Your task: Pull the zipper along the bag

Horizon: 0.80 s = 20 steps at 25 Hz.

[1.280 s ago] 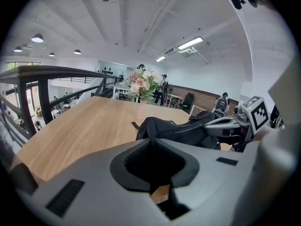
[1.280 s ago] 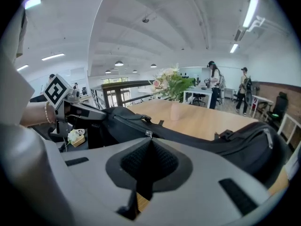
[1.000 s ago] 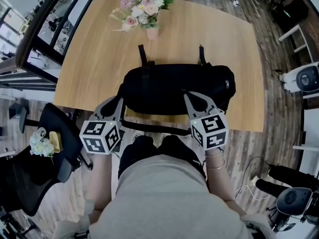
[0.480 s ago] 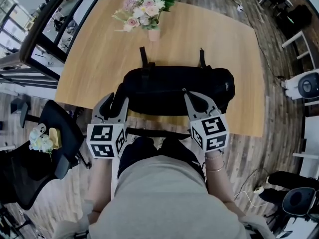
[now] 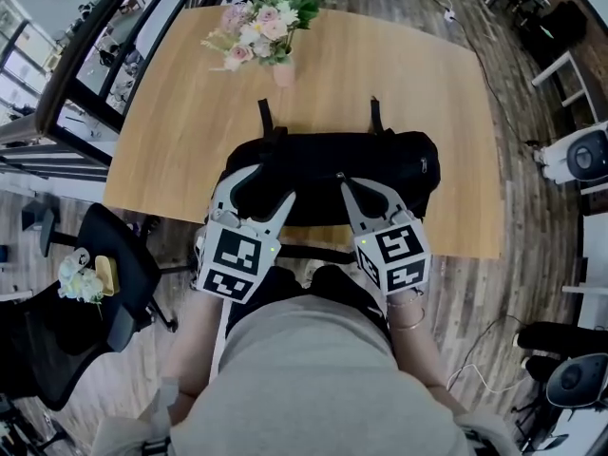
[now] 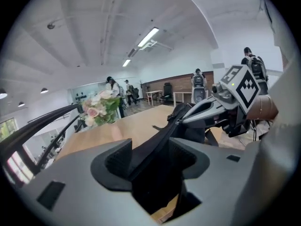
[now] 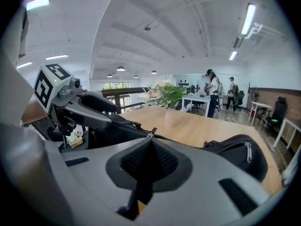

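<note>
Our left gripper [image 5: 263, 184] moved inward, jaws just opening astride the bag [image 5: 399, 164], gripping nothing; our right gripper [image 5: 344, 180] pinches the zipper pull [image 7: 150, 135]; likely re-bracing.

surface: wooden table [image 5: 418, 93] | on it: black bag [image 5: 323, 155], flower vase [image 5: 283, 72]

The black bag [image 5: 318, 160] lies lengthwise along the wooden table's [image 5: 190, 112] near edge, two straps [image 5: 264, 114] pointing away, zipper pull [image 7: 151, 134] mid-top.

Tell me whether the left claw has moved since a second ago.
Yes: left claw shifted rightward over the bag, jaws just opened around its fabric.
</note>
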{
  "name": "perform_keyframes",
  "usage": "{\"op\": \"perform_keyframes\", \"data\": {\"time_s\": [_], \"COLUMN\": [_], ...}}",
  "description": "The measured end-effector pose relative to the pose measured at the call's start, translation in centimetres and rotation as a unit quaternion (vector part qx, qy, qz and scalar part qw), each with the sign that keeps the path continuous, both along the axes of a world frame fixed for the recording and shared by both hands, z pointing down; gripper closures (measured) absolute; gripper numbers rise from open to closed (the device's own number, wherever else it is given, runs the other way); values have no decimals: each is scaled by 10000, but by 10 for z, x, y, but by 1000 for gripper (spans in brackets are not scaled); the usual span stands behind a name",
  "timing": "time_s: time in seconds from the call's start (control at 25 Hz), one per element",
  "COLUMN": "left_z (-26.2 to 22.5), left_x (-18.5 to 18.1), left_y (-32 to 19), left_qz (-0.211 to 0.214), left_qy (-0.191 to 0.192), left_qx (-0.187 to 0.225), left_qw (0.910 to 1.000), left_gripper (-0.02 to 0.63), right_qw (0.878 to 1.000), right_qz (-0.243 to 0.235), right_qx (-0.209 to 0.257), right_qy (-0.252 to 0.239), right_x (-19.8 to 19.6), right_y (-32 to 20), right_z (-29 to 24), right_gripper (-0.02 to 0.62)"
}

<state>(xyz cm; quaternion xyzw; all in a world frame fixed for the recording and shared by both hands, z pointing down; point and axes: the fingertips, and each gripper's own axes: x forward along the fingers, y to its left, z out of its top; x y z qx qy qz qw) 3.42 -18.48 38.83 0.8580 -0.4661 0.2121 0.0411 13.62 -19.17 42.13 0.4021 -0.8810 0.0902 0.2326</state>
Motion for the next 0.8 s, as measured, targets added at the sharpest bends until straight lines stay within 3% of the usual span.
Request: {"op": "perform_keyframes", "data": {"time_s": [0.24, 0.44, 0.52, 0.6, 0.8], "left_z": [17, 25, 29, 30, 33], "left_x": [64, 88, 91, 92, 90], "left_y": [-5, -10, -13, -17, -16], "left_qz": [1112, 1434, 1480, 1449, 1606], "left_qy": [-602, -772, -961, -1109, -1160], "left_qx": [62, -62, -63, -20, -51], "left_qw": [9919, 9866, 9843, 9832, 9802], "left_gripper": [359, 363, 401, 483, 533], "right_qw": [10000, 10000, 9999, 9999, 9999], "right_qz": [-13, -32, -33, -32, -77], "right_qx": [45, 68, 85, 90, 60], "right_qy": [14, 41, 68, 79, 92], "right_x": [-1, 0, 1, 3, 3], "right_y": [-1, 0, 0, 0, 1], "right_z": [-3, -5, -6, -7, -6], "right_gripper": [586, 586, 586, 586, 584]}}
